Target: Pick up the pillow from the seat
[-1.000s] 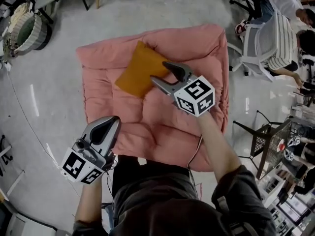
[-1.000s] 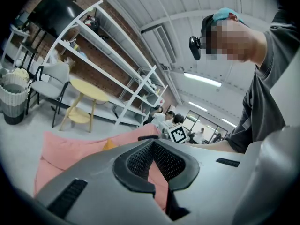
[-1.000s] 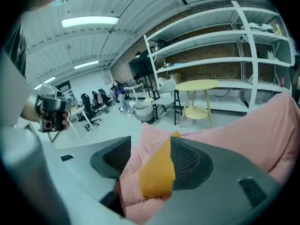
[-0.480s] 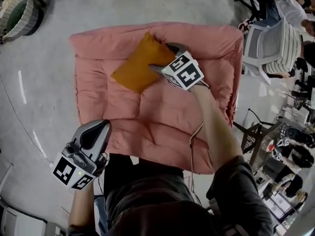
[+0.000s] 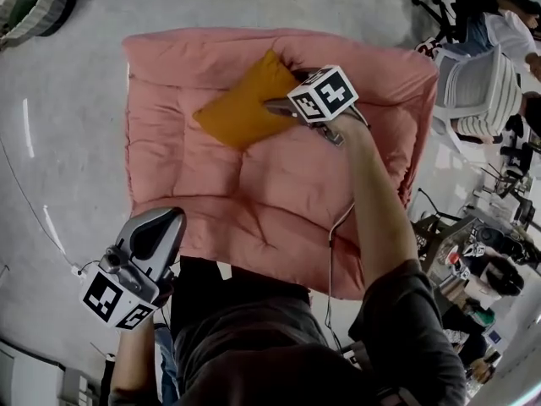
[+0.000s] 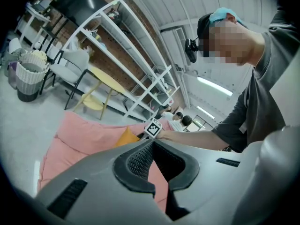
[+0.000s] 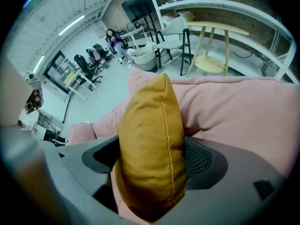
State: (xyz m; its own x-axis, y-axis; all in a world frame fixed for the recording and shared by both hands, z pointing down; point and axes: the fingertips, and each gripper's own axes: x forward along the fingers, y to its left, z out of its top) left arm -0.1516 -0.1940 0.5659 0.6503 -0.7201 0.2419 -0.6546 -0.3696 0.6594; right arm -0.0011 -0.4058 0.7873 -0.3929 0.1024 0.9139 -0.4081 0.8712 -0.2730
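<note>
An orange pillow (image 5: 241,108) lies tilted on the far part of a big pink seat cushion (image 5: 279,193) on the floor. My right gripper (image 5: 283,91) has reached the pillow's right edge. In the right gripper view the pillow (image 7: 150,116) stands edge-on between the two jaws, which are opening wide around it; it fills the gap and does not look squeezed. My left gripper (image 5: 156,227) hangs at the near left, off the cushion, tips together with nothing in them. The left gripper view shows its closed tips (image 6: 152,144) and the pillow (image 6: 126,136) beyond.
A wicker basket (image 5: 34,2) sits at the far left on the grey floor. A white chair (image 5: 478,83) with a seated person and a black wire rack (image 5: 439,235) stand to the right. White shelves (image 6: 131,55) and a yellow stool (image 7: 213,55) lie beyond the cushion.
My right gripper has travelled forward from over the cushion to the pillow and opened wider, so the pillow's edge now sits between its jaws. The left gripper stayed low at the left.
</note>
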